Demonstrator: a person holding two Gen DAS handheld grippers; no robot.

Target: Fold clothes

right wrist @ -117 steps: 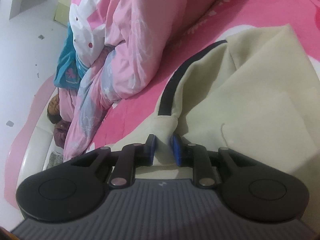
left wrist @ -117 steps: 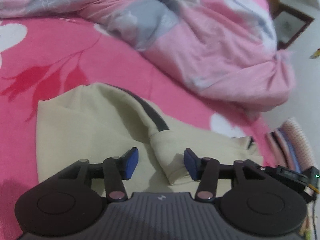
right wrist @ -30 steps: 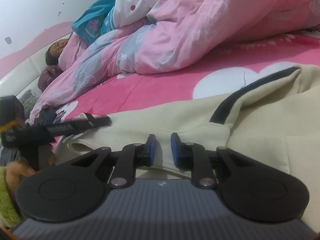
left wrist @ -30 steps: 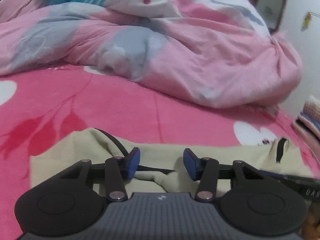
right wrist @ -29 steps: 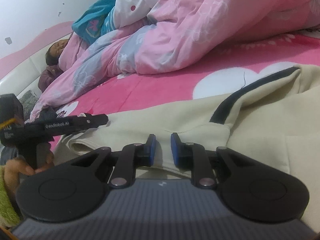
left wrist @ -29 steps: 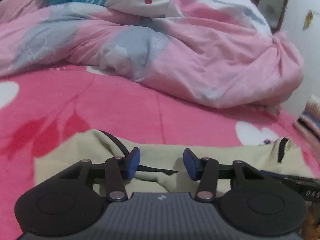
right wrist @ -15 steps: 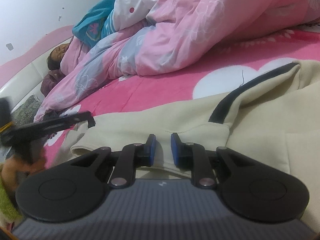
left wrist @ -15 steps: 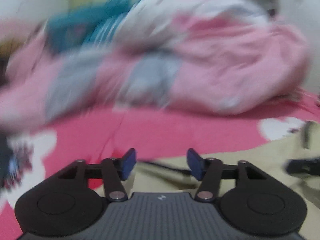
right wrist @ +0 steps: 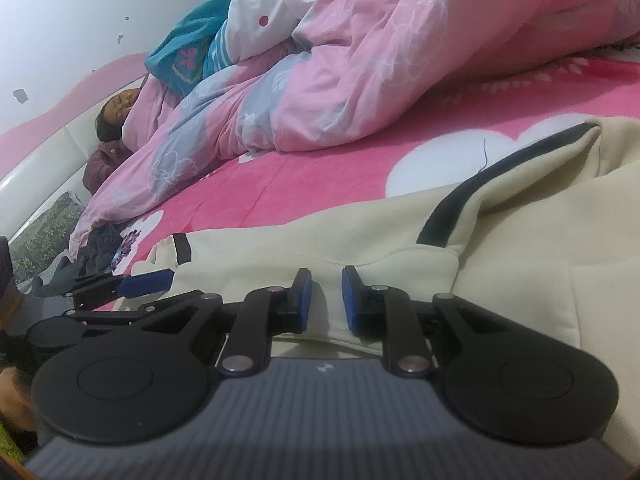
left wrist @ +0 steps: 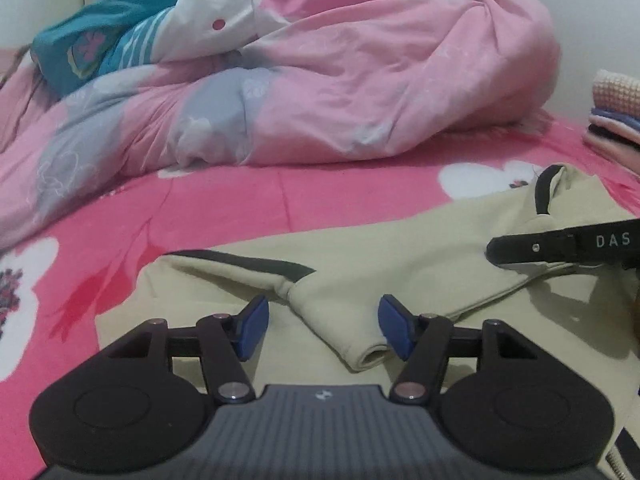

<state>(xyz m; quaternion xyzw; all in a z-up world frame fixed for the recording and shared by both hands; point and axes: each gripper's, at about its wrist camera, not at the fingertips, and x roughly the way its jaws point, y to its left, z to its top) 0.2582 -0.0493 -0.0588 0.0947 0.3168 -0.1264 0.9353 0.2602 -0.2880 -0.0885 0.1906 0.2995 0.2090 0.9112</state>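
A cream sweatshirt [left wrist: 400,256] with dark stripes lies spread on the pink bed sheet [left wrist: 240,208]. My left gripper [left wrist: 324,330] is open just above it. One sleeve cuff [left wrist: 362,350] lies between its blue pads, close to the right one, and neither pad presses on it. My right gripper [right wrist: 327,298] is shut on a cream fold at the sweatshirt's [right wrist: 400,240] edge, near a dark stripe [right wrist: 448,216]. In the left wrist view the right gripper's finger [left wrist: 560,244] shows at the right. In the right wrist view a left fingertip [right wrist: 144,282] shows at the left.
A heaped pink and grey quilt [left wrist: 340,92] with a teal blanket [left wrist: 100,48] fills the far side of the bed. A person [right wrist: 116,120] lies under it by the white headboard. Folded clothes [left wrist: 616,120] are stacked at the right edge.
My left gripper has slid sideways over the sweatshirt and rolled, and its jaws stand wider. The sleeve cuff now lies between its pads. The right gripper has kept still, shut on the cloth.
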